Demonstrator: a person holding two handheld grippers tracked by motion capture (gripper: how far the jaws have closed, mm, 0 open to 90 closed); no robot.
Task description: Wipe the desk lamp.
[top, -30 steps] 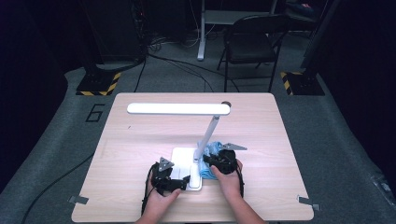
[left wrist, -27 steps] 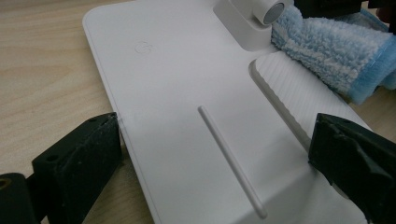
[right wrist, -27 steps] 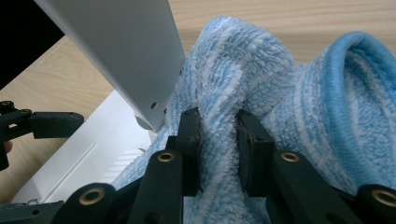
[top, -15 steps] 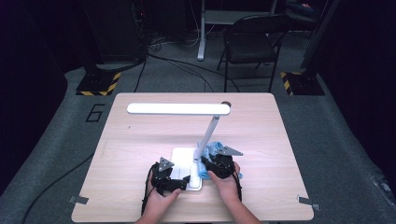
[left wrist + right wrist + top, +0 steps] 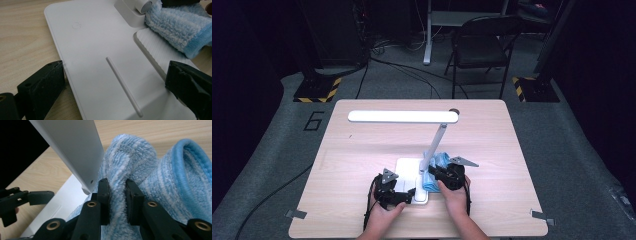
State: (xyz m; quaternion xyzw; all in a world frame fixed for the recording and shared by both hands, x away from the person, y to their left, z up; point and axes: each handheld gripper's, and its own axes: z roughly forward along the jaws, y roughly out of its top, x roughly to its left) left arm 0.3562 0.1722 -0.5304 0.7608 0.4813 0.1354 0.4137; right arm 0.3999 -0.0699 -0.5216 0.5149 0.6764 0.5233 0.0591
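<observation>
On the left, my left gripper (image 5: 409,194) has its jaws wide around the flat white plastic lamp base (image 5: 100,62), one pad touching the edge — if it slips, the base could skate across the pale wooden table (image 5: 362,150). My right gripper (image 5: 117,195), jaws just closed, pinches the fluffy blue microfibre cloth (image 5: 155,170) against the slanted white lamp stem (image 5: 75,150); too hard a wipe might tip it.

Worktop (image 5: 362,150): pale wood-grain surface, matt and smooth. Lamp base (image 5: 100,55): white plastic, smooth satin finish, with a finely ribbed panel toward the cloth. Lamp stem (image 5: 72,147): smooth white plastic. Cloth (image 5: 155,177): blue terry fabric, looped and rough, with a stitched hem. Tongs (image 5: 117,187): matt black plastic.
</observation>
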